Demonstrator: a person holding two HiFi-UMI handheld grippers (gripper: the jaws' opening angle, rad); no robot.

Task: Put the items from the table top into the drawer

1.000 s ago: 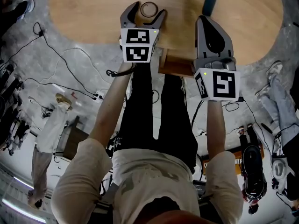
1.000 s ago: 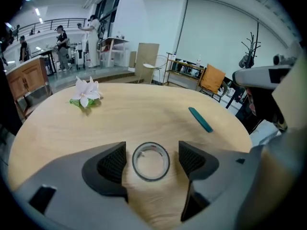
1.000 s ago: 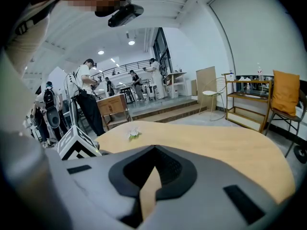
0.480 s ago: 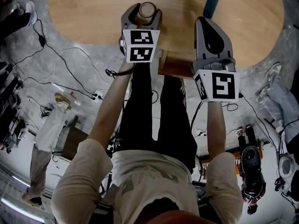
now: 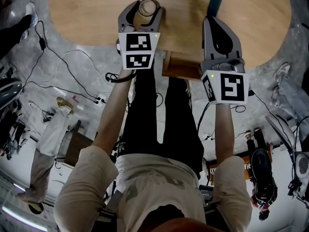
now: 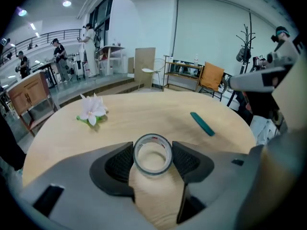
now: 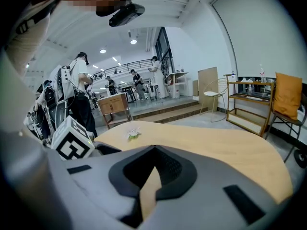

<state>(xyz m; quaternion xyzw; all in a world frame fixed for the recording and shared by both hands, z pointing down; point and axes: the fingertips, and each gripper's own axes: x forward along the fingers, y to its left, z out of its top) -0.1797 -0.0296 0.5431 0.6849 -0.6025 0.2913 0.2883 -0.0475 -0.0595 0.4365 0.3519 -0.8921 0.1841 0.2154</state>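
Observation:
A roll of clear tape sits between the jaws of my left gripper. Those jaws have just been closing, and their dark pads now press on both sides of the roll, which hangs a little above the round wooden table. My right gripper hovers over the table's near edge, shut and empty. A wooden drawer stands pulled out under the table edge between the two grippers.
A teal pen-like bar lies on the table beyond the right gripper. A white flower lies farther out on the left. Cables and standing people surround the table on the floor.
The left jaws have narrowed onto the tape roll. The left gripper has risen with the roll and shifted slightly left. The right gripper has stayed still.

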